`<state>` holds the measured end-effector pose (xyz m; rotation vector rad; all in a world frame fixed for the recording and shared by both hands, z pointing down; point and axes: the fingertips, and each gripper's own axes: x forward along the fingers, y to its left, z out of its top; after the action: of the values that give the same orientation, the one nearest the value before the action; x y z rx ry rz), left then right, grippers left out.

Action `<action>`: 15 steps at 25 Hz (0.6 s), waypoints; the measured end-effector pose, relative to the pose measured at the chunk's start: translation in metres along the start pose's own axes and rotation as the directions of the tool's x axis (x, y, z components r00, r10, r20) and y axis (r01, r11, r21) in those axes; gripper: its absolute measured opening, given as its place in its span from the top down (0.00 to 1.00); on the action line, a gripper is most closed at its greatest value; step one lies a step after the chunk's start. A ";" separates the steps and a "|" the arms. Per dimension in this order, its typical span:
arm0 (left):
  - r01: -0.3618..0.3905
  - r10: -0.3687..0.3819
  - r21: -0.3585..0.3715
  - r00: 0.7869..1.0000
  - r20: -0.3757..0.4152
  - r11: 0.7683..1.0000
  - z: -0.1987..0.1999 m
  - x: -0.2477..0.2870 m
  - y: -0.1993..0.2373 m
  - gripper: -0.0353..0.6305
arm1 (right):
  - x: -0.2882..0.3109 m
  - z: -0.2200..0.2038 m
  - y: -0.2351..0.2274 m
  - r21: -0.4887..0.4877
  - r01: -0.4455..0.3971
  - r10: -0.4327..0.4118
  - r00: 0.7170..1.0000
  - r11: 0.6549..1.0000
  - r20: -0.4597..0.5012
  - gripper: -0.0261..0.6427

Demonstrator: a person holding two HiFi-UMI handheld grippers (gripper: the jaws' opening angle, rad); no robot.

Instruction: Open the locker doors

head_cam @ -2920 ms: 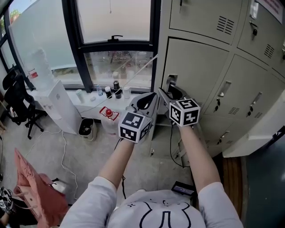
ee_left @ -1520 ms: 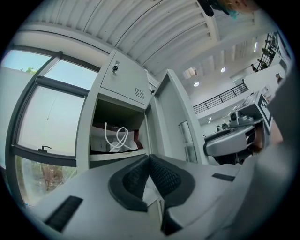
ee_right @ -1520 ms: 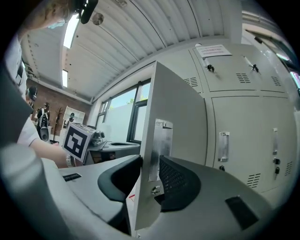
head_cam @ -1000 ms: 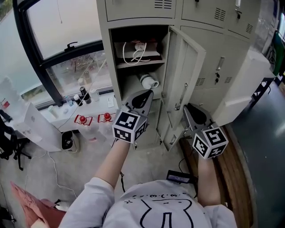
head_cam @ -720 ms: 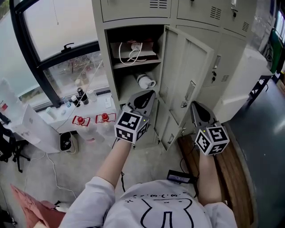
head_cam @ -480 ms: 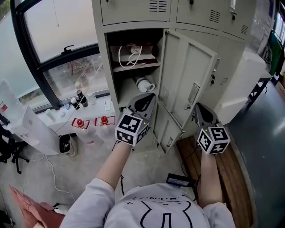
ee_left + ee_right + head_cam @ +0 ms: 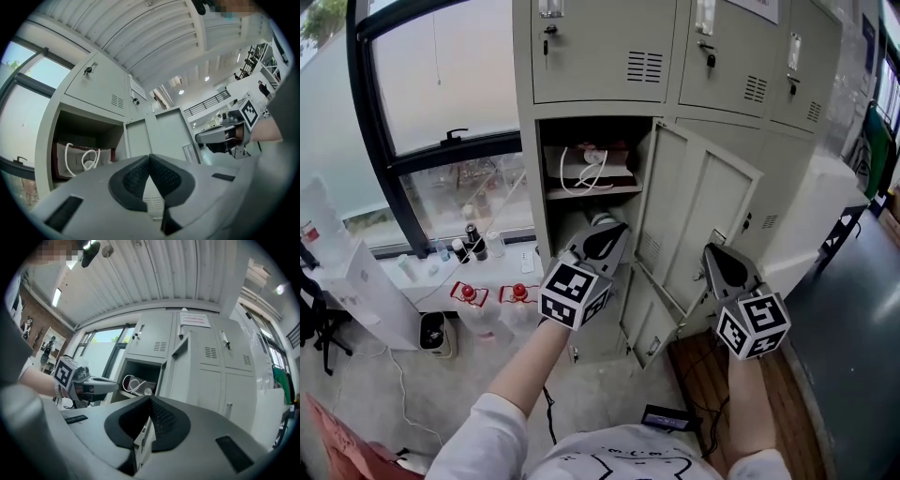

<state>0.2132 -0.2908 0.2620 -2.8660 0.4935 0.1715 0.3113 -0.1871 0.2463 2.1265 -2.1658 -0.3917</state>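
The left gripper point(image 7: 617, 228) and right gripper point(image 7: 709, 251) were pressed together, holding nothing. Nothing held the open locker door point(image 7: 698, 230), so it could perhaps swing back closed.

**Head view.** My left gripper point(image 7: 617, 231) covers most of the lower shelf in the open locker point(image 7: 526, 197). Only the top of a pale round thing point(image 7: 598, 217) shows above it, too little to name. My right gripper point(image 7: 710, 251) hides part of the lower edge of the open door point(image 7: 701, 211). The notice point(image 7: 705, 15) on the upper locker is cut by the top edge, and its print is unreadable. The bottles point(image 7: 472, 246) on the sill are too small to identify. A pink thing point(image 7: 330, 448) runs off the bottom left corner.
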 end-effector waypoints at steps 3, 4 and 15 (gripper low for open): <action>-0.007 0.006 0.016 1.000 0.017 1.000 0.020 0.003 0.012 0.94 | 0.021 0.031 0.011 -0.063 -0.056 0.058 0.998 0.996 0.033 0.92; -0.009 0.008 0.028 1.000 0.022 1.000 0.028 0.004 0.016 0.94 | 0.028 0.040 0.015 -0.080 -0.076 0.080 0.996 0.994 0.040 0.92; -0.097 0.080 0.121 0.987 0.138 0.988 0.151 0.000 0.080 0.94 | 0.106 0.143 0.076 -0.216 -0.259 0.295 0.942 0.941 0.158 0.92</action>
<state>0.1740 -0.3277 0.0998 -2.6888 0.5831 0.3314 0.2008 -0.2744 0.1132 1.7122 -2.3734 -0.7681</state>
